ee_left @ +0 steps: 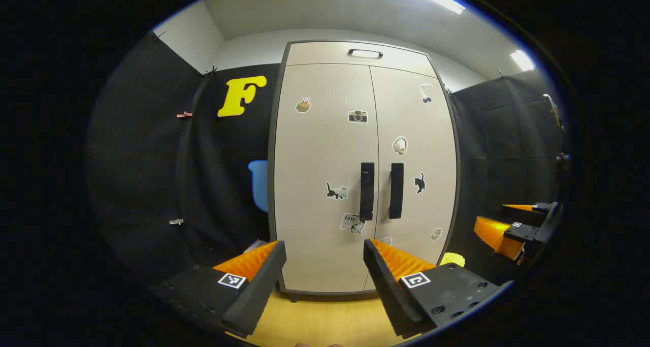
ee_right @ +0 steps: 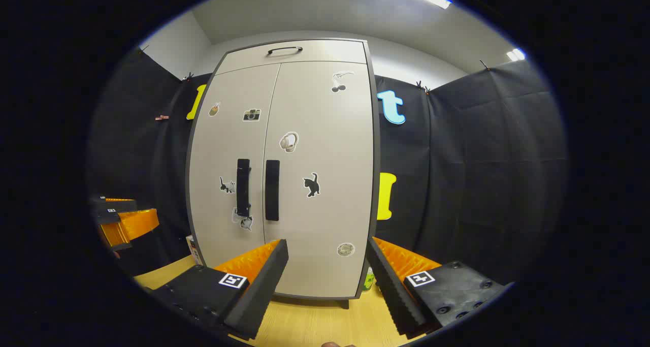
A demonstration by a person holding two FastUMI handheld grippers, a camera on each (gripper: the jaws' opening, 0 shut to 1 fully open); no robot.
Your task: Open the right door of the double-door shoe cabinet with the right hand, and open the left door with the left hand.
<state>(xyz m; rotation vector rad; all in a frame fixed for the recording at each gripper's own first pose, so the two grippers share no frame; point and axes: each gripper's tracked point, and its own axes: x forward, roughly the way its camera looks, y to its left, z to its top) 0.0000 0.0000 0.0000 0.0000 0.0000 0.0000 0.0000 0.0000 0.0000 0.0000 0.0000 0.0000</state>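
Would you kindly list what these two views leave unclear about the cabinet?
- Cabinet interior: hidden in both views by the closed left door and right door.
- Sticker design, right gripper view: too small.
- Item beside cabinet base, right gripper view: partly hidden by the right gripper.

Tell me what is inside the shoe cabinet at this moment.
Nothing inside can be seen: the left door and right door of the shoe cabinet are both closed, covering the interior. Visible are stickers and two dark handles by the centre seam.
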